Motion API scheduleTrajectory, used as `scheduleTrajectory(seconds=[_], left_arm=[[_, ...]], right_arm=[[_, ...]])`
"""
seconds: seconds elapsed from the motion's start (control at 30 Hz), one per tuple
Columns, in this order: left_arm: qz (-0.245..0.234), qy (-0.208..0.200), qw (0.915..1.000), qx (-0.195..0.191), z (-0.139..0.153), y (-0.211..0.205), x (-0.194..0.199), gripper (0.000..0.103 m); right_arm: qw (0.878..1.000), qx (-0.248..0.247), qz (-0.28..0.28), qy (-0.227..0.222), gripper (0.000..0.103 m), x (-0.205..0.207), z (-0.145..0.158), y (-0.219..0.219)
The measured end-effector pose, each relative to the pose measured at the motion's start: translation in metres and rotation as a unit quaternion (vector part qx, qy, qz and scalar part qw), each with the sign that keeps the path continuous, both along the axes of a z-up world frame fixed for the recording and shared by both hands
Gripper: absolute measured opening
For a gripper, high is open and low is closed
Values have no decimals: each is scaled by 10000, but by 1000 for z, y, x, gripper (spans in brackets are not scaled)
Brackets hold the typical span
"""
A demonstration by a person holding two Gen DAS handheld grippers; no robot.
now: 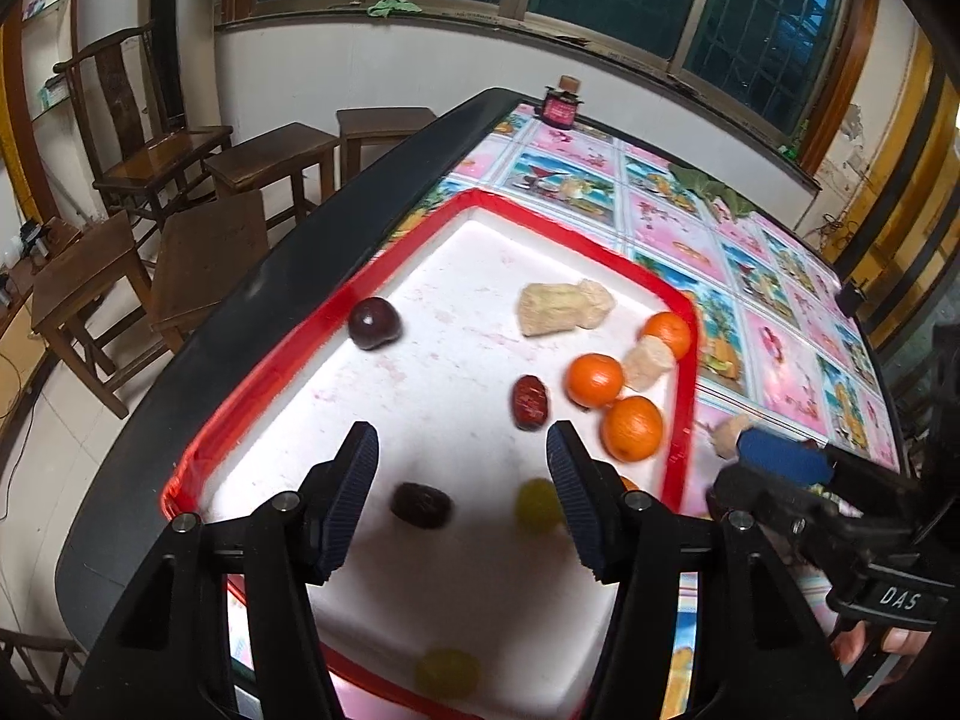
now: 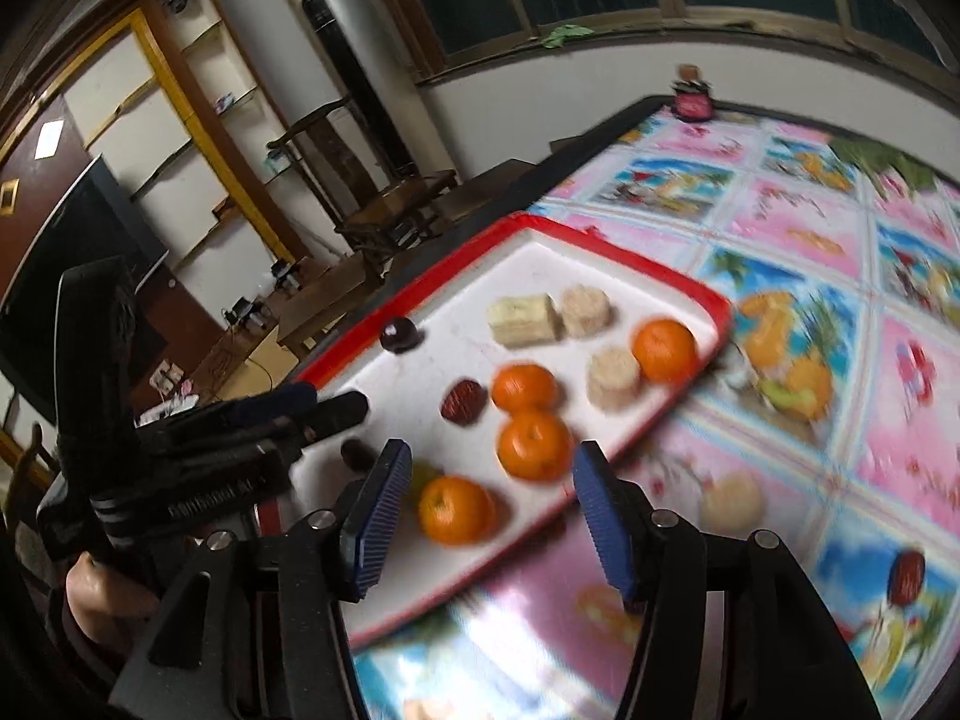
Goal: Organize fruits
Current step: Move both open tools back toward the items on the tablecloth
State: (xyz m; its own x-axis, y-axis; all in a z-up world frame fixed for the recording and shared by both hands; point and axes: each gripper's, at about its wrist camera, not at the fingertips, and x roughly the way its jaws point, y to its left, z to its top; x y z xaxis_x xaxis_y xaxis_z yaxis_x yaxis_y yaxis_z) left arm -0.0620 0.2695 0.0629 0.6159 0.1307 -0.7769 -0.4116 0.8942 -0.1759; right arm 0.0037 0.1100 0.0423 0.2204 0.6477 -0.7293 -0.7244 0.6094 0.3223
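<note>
Fingers: left gripper (image 1: 462, 456) and right gripper (image 2: 492, 474) both gape, empty.
Fruit: oranges (image 2: 531, 444), dates (image 1: 530, 402), plum (image 1: 374, 323) on tray (image 1: 282, 360).
Around: one date (image 2: 906, 578) off-tray, on tablecloth (image 2: 840, 240).
Axis: tray date upright in left view.

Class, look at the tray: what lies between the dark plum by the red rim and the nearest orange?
A red date lies between plum and orange; the right wrist view shows it.

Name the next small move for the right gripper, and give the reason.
Probably swing the right gripper, open and empty, toward the pale round piece on the tablecloth beside it. That piece and a red date lie outside the red-rimmed tray, where the oranges already sit.
</note>
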Motion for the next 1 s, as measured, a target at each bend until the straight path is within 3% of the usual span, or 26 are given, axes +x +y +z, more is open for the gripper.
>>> scheduleTrajectory(seconds=[0.2, 0.27, 0.33, 0.67, 1.0], left_arm=[[-228, 8, 9997, 4, 2, -22, 4, 58], [-267, 8, 9996, -3, 2, -28, 5, 67], [-307, -30, 9995, 17, 4, -34, 4, 69], [-683, -35, 9977, 36, 10, -67, 14, 69], [-927, 67, 9956, 149, 10, -91, 24, 69]], right_arm=[[9996, -98, -186, 210, 58, -7, -9, -40], [9993, -133, -266, 241, 58, -7, -10, -56], [9988, -172, -393, 221, 59, -7, -10, -74], [9947, -371, -956, -81, 63, 0, -4, -146], [9908, -463, -1267, -124, 61, 20, -9, -173]])
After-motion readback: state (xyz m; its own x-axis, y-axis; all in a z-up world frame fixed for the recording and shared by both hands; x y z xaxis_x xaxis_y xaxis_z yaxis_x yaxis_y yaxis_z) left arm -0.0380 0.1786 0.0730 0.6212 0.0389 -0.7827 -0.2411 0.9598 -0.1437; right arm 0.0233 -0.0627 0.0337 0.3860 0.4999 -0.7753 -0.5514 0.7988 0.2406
